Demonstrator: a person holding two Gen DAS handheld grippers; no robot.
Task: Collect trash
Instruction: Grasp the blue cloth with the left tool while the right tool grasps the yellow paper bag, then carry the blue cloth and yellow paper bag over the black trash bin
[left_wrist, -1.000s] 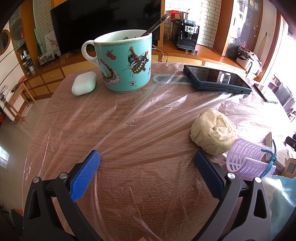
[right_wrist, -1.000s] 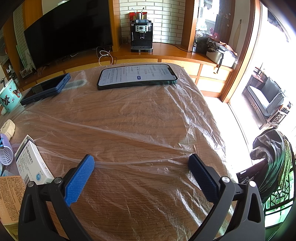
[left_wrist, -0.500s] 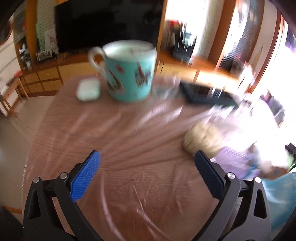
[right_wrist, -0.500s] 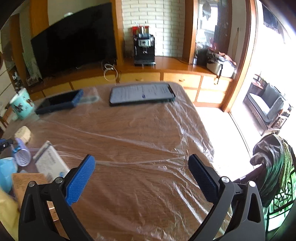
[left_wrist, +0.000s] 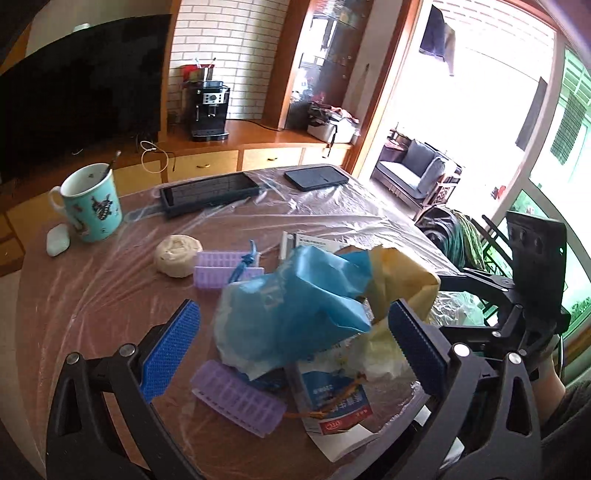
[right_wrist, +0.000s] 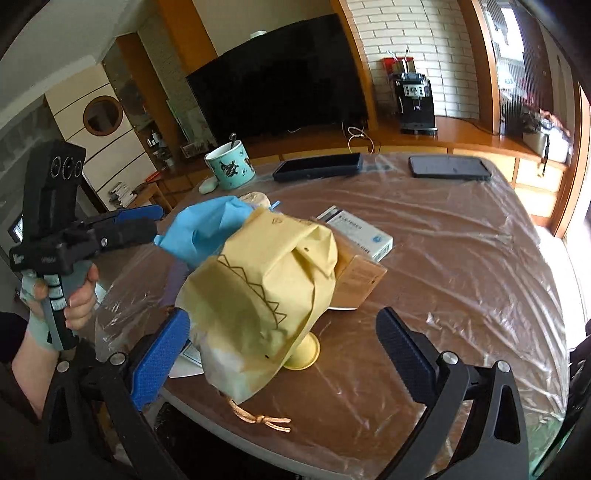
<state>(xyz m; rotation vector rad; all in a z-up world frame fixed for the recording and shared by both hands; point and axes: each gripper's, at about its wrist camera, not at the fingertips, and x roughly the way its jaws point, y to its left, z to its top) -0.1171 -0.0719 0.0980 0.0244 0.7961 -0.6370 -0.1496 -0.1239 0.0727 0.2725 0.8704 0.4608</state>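
1. Centrally, yellow paper bag (right_wrist: 266, 280) and blue plastic bag (left_wrist: 291, 314) lie heaped at the table (right_wrist: 461, 258) edge.
2. Left gripper (left_wrist: 295, 350) and right gripper (right_wrist: 291, 347): jaws apart, empty.
3. Probably light, crumpling; pinch a raised fold.

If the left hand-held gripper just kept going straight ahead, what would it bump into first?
Most likely the crumpled blue bag, which lies right between the open fingers of the left hand-held gripper. The yellow bag sits just beside it, though depth is hard to judge.
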